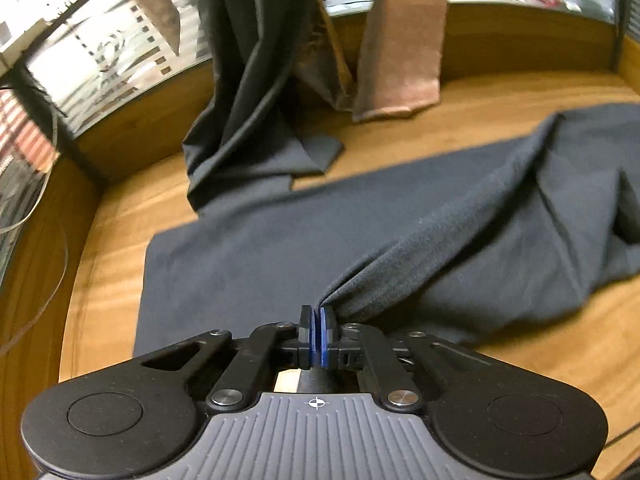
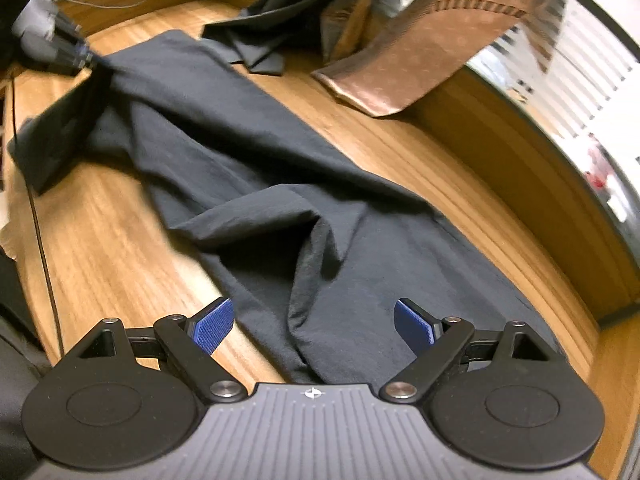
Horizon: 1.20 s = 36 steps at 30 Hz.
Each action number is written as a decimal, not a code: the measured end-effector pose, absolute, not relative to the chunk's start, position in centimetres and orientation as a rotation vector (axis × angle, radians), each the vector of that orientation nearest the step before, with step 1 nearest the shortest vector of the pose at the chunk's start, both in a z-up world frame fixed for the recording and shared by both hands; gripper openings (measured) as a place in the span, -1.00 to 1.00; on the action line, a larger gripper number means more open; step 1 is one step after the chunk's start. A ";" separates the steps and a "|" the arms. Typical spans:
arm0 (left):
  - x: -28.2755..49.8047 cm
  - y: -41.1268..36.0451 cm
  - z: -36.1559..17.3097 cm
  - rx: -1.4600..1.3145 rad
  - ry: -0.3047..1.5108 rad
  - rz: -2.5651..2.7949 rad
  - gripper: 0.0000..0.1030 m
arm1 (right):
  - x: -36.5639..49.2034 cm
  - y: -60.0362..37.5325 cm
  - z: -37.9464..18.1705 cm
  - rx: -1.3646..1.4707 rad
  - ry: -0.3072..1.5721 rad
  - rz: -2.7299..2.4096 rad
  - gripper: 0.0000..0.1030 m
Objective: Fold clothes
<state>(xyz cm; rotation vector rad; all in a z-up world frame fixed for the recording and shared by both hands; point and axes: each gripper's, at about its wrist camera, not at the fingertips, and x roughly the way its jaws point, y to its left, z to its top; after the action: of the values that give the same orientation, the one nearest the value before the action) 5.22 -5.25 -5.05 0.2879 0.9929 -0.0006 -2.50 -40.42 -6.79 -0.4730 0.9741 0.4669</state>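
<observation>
We see the left gripper (image 1: 318, 322) with its blue pads (image 1: 327, 334) pressed together on a pinched ridge of the dark cloth (image 1: 280, 248), held low and pointing forward over the wooden table (image 1: 520, 128). In the right wrist view this gripper lifts one end of the cloth a little above the table. The right gripper (image 2: 314, 322) is spread wide and holds nothing; it hovers low over the near end of the cloth, with one pad (image 2: 212, 326) over the bare wood and the other over the fabric. Farther away, a black garment (image 1: 248, 80) and a brown garment (image 1: 404, 48) hang down to the table's back edge.
</observation>
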 end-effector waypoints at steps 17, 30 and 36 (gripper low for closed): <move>15.4 4.9 -5.5 0.231 1.056 -0.304 -0.82 | -3.7 -28.9 -7.6 -0.252 1.014 0.181 0.77; 7.2 6.1 -6.0 0.378 1.078 -0.469 -0.48 | -0.8 -22.1 -6.9 -0.324 1.011 0.242 0.77; 2.5 3.6 -7.7 0.545 1.033 -0.629 -0.05 | 0.2 -21.4 -6.3 -0.353 1.027 0.241 0.77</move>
<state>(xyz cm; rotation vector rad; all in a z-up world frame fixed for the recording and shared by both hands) 2.52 3.62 -7.70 0.5451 1.0333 -0.6292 0.22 -21.35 -6.28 -0.3533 1.0273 0.2407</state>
